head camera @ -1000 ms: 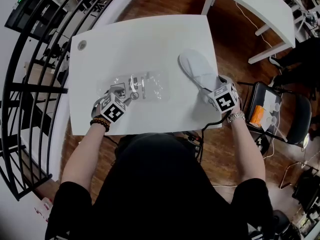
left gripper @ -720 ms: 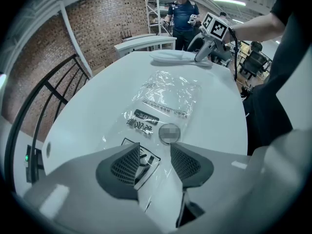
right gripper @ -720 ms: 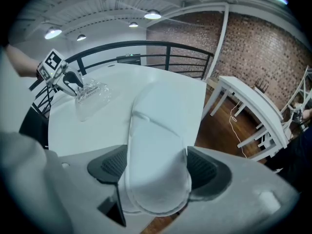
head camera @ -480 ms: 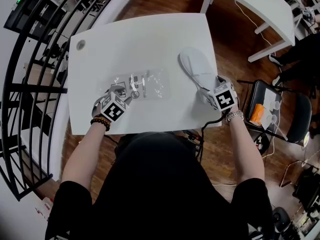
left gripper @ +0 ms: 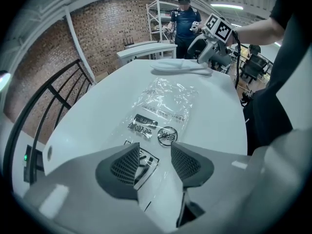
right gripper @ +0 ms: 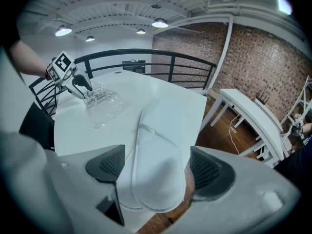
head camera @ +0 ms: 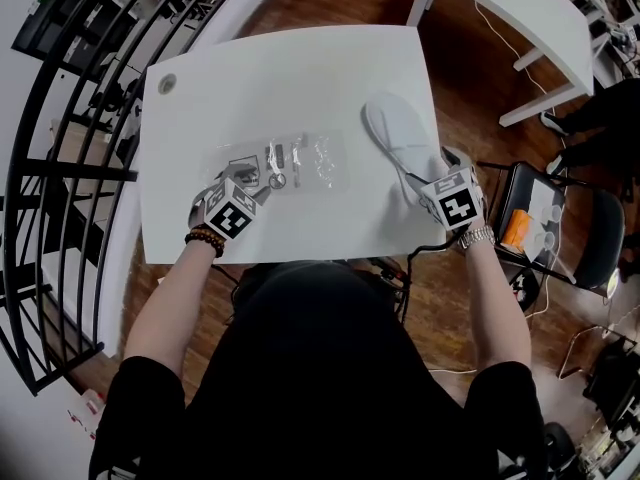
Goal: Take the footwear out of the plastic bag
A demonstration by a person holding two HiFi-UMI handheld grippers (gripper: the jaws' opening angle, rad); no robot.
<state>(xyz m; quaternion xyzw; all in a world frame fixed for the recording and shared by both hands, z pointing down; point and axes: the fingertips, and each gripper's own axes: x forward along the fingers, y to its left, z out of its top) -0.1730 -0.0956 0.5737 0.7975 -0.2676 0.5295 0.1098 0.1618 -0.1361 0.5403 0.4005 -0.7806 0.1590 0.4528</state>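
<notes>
White slippers [head camera: 398, 136], two stacked, sit loose between right gripper's [head camera: 428, 180] just-opening jaws; one clear bag [head camera: 292, 162] left, edge between left gripper's [head camera: 240, 190] wide-apart jaws.

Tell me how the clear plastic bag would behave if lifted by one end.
The clear, crinkled plastic bag would probably droop limply: it is thin film lying flat. It looks empty, so likely light. Its glossy surface may slide on the white table.

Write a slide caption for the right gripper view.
Right tongs, jaws just opened wider, straddle the white slipper at the table edge; plastic bag beyond, by the left tongs.
</notes>
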